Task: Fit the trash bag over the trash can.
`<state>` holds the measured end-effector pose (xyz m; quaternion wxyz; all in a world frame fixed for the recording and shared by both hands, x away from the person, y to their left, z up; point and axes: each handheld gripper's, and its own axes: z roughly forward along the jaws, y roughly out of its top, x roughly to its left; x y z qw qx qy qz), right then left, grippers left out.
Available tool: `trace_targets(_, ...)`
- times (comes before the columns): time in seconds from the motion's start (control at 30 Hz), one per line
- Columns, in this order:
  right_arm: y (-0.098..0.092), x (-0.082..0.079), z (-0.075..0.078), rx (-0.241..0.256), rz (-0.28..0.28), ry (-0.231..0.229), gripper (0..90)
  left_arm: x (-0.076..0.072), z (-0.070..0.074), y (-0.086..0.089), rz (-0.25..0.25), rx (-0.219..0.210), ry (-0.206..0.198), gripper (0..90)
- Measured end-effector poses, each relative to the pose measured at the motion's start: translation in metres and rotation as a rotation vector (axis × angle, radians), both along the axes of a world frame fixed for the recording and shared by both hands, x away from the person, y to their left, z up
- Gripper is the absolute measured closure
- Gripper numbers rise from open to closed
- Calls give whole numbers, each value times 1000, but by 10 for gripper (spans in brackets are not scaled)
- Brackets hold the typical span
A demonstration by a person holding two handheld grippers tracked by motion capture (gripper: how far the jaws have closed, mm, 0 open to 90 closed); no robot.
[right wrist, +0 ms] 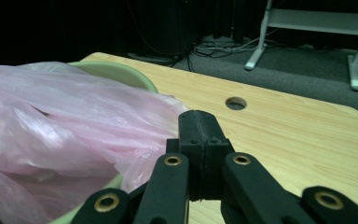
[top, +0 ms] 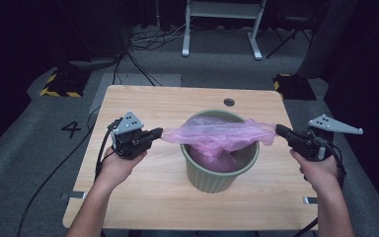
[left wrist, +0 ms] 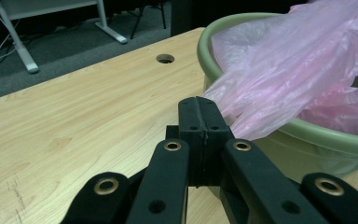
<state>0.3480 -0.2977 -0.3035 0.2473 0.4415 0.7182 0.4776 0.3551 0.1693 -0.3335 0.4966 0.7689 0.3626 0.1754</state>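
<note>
From above, a pink bag [top: 220, 134] is stretched across the green bin [top: 220, 173], each hand-held gripper [top: 154, 133] pulling an edge outward, likely to open it over the rim. Left gripper view: jaws clamped on plastic [left wrist: 279, 79] beside the bin [left wrist: 307, 140]. Right gripper view: jaws likewise pinch the bag [right wrist: 70, 126].
</note>
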Motion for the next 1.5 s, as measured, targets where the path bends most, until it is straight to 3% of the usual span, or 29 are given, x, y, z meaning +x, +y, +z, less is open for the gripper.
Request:
trace_targets(0.13,-4,3,-4,8,-7,15,900,2,0,-1,-2,-6,5,898)
trace_targets(0.27,-1,0,-5,14,13,-1,879,-2,3,-7,-45,-1,-15,894)
trace_targets(0.33,1,-2,-4,27,32,-14,820,-4,6,-9,-56,-10,-22,878)
trace_targets(0.43,5,-6,-1,54,45,-25,572,-6,8,-9,-72,-33,-34,861)
trace_targets(0.47,7,-8,0,60,43,-37,527,-7,9,-9,-76,-36,-32,863)
trace_targets(0.57,13,-19,6,79,116,-105,475,-8,9,-11,-79,-27,-31,864)
trace_targets(0.67,22,-31,10,71,214,-131,477,-7,9,-11,-69,-25,-25,864)
trace_targets(0.8,34,-39,6,49,321,-107,472,-6,7,-11,-68,-28,-19,863)
trace_targets(0.93,47,-35,-5,6,343,-65,466,-6,6,-13,-72,-28,-18,863)
trace_targets(1.03,55,-29,-17,-26,338,-40,478,-7,6,-13,-74,-28,-18,864)
trace_targets(1.13,66,-24,-25,-96,306,-26,553,-6,5,-13,-75,-29,-17,864)
trace_targets(1.23,73,-23,-28,-136,316,-28,798,-6,4,-12,-57,-29,-1,864)
trace_targets(1.3,71,-27,-23,-94,352,-43,895,-7,4,-11,-53,-31,-3,864)
trace_targets(1.5,59,-50,-6,-24,427,-50,900,-16,5,-7,-64,-43,-6,864)
